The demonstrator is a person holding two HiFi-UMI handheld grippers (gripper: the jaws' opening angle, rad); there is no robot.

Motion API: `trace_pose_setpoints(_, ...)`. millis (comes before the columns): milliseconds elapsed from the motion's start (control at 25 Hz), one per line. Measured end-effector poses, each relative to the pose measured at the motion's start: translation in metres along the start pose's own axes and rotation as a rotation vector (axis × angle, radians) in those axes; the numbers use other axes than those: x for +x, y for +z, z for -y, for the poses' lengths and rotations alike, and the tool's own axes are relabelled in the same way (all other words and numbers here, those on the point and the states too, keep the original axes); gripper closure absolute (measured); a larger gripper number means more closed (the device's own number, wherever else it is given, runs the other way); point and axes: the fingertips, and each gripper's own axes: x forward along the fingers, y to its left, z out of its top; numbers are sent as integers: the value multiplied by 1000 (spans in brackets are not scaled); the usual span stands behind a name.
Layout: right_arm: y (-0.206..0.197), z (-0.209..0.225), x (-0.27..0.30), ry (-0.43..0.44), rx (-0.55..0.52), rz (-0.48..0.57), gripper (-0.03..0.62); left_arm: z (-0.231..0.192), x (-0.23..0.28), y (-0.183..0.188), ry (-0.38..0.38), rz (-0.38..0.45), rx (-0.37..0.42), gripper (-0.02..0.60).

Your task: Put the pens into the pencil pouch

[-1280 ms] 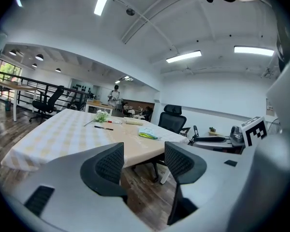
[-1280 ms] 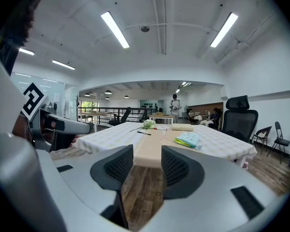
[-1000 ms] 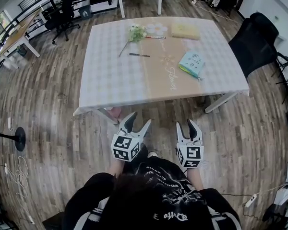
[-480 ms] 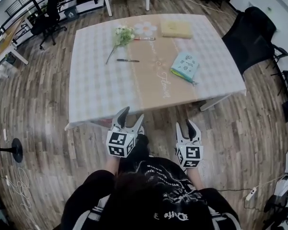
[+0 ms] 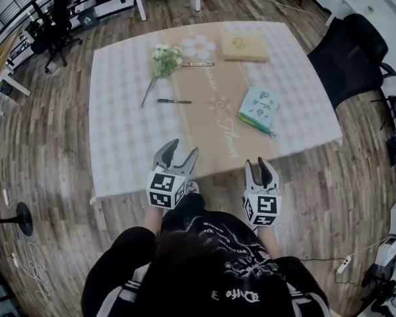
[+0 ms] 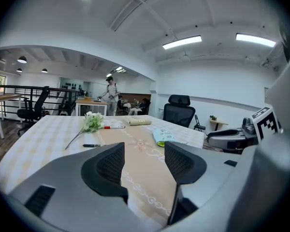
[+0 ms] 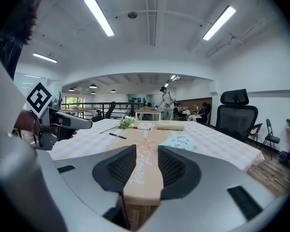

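You are standing at the near edge of the surface (image 5: 125, 131) and holding both claws low in front of you, side by side, pointing across it. I think you are holding them so because nothing is within reach yet.

The left claw (image 5: 183, 147) is standing wide apart and is gripping nothing; between its jaws only the cloth is showing. The right claw (image 5: 258, 165) has just been closing its jaws, and the gap is now narrower than on the left. Nothing is between them either.

There are two pens. The black pen (image 5: 174, 101) is lying alone near the middle, left of the brown strip of the cloth. The red and white pen (image 5: 198, 64) is lying further away, just beside the flowers (image 5: 164, 57), of which there is one bunch.

There are two flat soft cases. The blue-green case (image 5: 260, 105) is lying on the right, nearer to you. The yellow case (image 5: 245, 46) is lying at the far side. I cannot tell for sure which one is the pencil pouch. The blue-green one has a green edge like a zip, so I am guessing it is that one. Both pens are lying well apart from both cases, so no pen is in a pouch yet.
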Motion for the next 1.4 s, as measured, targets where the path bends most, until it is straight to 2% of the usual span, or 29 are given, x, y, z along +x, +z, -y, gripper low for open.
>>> trace_pose_setpoints(280, 14, 8, 48, -58, -6, -17, 451, -42, 40, 17, -18, -20, 2, 318)
trace_pose_setpoints(480, 17, 13, 69, -84, -43, -39, 451, -55, 55, 15, -45, -41, 7, 318)
trace_pose_setpoints(640, 15, 22, 86, -78, -94, -72, 451, -61, 60, 10, -35, -52, -11, 318)
trace_pose_setpoints(920, 7, 47, 127, -25, -240, -172, 450, -73, 69, 10, 25, -55, -42, 318)
trace_pose_setpoints(1240, -15, 74, 168, 88, -402, -332, 445, -82, 78, 11, 139, -63, -115, 318)
trace_pose_setpoints(1400, -34, 80, 183, 122, -442, -406, 447, -87, 81, 10, 189, -66, -143, 318)
